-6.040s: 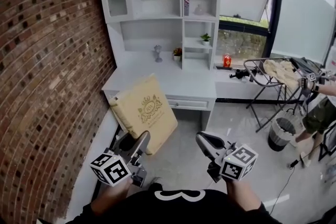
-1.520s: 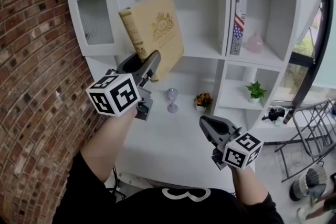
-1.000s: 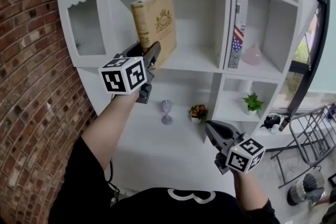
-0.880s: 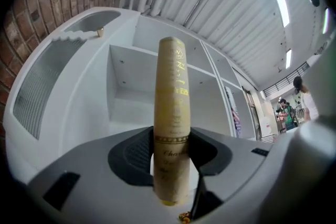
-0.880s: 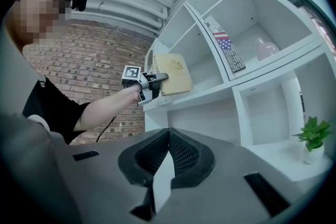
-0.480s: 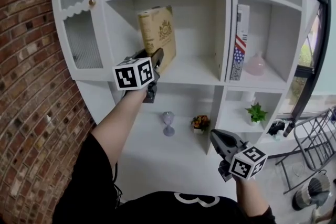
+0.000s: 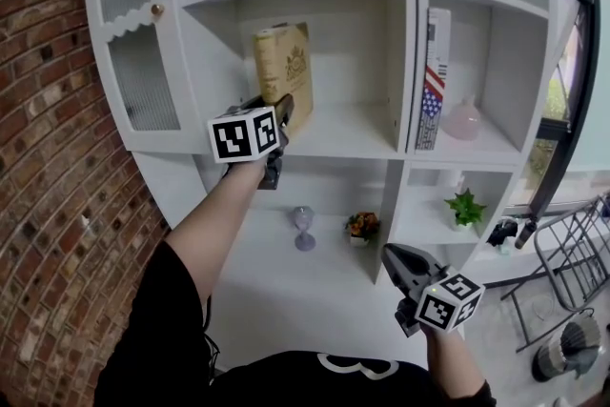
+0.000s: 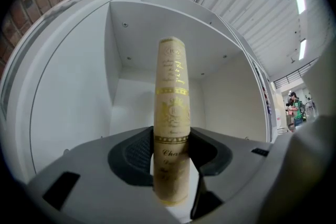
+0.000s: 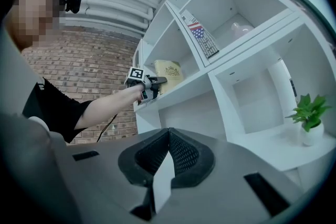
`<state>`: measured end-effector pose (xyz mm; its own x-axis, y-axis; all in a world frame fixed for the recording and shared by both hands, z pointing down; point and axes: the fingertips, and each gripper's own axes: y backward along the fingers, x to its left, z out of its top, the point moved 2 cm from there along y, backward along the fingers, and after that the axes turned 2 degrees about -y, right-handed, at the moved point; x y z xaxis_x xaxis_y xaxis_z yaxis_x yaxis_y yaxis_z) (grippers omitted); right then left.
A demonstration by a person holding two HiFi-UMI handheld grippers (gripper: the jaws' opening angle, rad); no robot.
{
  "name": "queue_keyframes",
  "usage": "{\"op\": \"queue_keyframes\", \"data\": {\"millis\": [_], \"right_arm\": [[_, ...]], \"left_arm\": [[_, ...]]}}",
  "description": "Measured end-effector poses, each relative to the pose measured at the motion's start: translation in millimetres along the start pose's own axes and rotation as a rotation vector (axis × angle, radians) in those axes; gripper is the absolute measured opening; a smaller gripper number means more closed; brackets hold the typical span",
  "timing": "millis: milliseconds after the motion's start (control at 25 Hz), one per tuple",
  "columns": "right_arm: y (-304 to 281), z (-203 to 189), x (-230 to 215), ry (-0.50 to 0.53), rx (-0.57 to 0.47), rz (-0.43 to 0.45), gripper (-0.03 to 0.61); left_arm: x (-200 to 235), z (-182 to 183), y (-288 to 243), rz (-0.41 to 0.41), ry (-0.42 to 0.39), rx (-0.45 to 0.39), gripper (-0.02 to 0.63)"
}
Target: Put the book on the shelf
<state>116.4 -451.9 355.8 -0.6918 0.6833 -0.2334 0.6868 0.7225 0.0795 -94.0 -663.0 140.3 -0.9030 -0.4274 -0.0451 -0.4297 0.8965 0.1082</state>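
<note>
Book [image 7: 283, 71]: cream hardback, gold crest on cover, gold bands and lettering on spine [image 8: 172, 113]. Stands upright, barely tilted, inside open middle compartment of white shelf [image 7: 353, 124], toward compartment's 9 o'clock side, clear of both side walls. In head view, at 11 o'clock from frame centre. Lower spine clamped between jaws of left gripper [image 7: 276, 105], book rising at gripper's 12 o'clock. Bottom edge hidden; contact with board unclear.

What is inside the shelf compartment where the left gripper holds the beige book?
Only the beige book, upright, clamped in the left gripper. The compartment shows bare white walls around it. The strip of back wall behind the book is covered.
</note>
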Motion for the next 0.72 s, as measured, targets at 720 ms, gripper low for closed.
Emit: {"op": "queue_keyframes", "data": {"millis": [720], "right_arm": [[13.4,-9.1,-3.4,-0.076,-0.02,0.003,0.008]], "left_arm": [[-6.7,4.1,-0.3,-0.007,-0.011,0.012,0.221]]}}
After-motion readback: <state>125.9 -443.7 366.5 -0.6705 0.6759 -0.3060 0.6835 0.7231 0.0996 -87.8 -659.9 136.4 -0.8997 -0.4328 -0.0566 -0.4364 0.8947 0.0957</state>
